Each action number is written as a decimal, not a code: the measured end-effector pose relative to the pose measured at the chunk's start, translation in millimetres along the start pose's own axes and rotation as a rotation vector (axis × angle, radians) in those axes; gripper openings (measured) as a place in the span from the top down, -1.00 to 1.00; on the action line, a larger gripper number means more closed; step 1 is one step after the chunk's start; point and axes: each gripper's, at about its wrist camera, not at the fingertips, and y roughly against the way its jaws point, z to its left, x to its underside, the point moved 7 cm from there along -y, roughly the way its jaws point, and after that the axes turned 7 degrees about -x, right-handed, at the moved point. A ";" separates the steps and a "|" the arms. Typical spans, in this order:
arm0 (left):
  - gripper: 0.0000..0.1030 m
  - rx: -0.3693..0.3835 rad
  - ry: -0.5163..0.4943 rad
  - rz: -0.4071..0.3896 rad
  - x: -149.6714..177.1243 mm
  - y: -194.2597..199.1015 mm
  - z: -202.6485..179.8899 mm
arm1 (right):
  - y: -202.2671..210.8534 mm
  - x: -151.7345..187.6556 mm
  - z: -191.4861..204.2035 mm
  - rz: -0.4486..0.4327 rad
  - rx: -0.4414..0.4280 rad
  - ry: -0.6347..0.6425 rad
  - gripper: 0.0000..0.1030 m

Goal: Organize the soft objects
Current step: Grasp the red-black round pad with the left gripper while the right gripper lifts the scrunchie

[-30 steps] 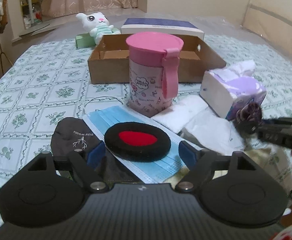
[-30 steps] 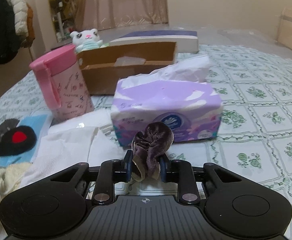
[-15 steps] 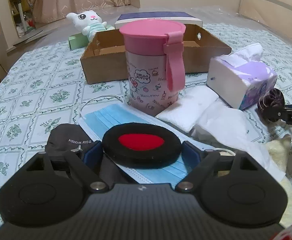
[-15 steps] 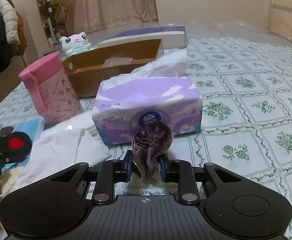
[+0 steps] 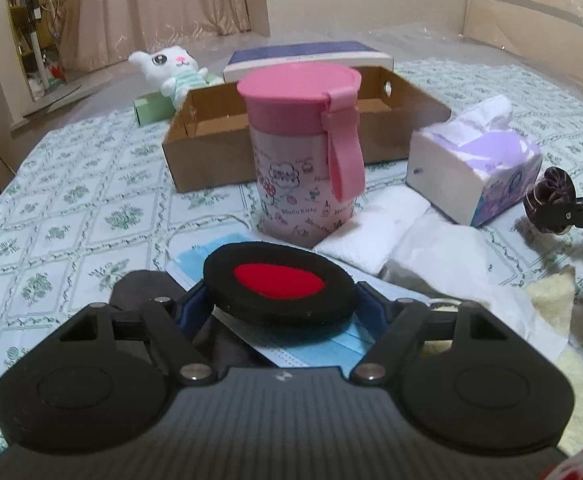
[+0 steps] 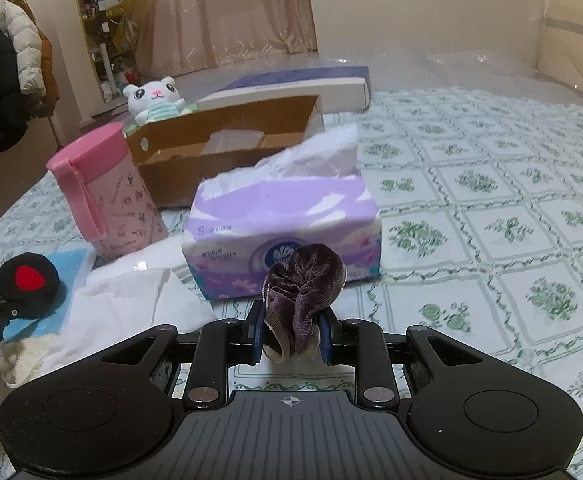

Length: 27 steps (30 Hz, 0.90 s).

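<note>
The right gripper [image 6: 290,340] jaws clench a purple velvet scrunchie [image 6: 303,288], while the left gripper [image 5: 281,306] jaws, just closing, grasp a black-and-red round pad [image 5: 279,282].

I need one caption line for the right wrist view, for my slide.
Right gripper holds a purple velvet scrunchie before a tissue pack.

Face mask [image 5: 311,350] half under pad [image 5: 279,282]

A home bedroom is shown: a bed covered with a green-patterned sheet [image 6: 491,208], beige curtains [image 6: 231,12], hung coats [image 6: 3,80] and a cluttered bookshelf [image 6: 95,20].
</note>
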 end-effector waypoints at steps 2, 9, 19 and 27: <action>-0.44 0.003 0.003 -0.014 -2.5 5.3 2.7 | 5.2 -3.8 0.4 -0.008 -0.002 0.010 0.48; -0.45 -0.021 0.014 -0.064 -15.1 22.7 21.1 | 24.0 -27.8 4.5 -0.041 -0.034 0.055 0.48; -0.45 -0.105 0.048 -0.100 -42.3 18.2 68.1 | 36.7 -79.1 17.4 -0.112 -0.112 0.106 0.48; -0.45 -0.104 0.082 -0.151 -87.2 3.9 101.3 | 9.8 -120.0 22.2 -0.135 -0.171 0.088 0.48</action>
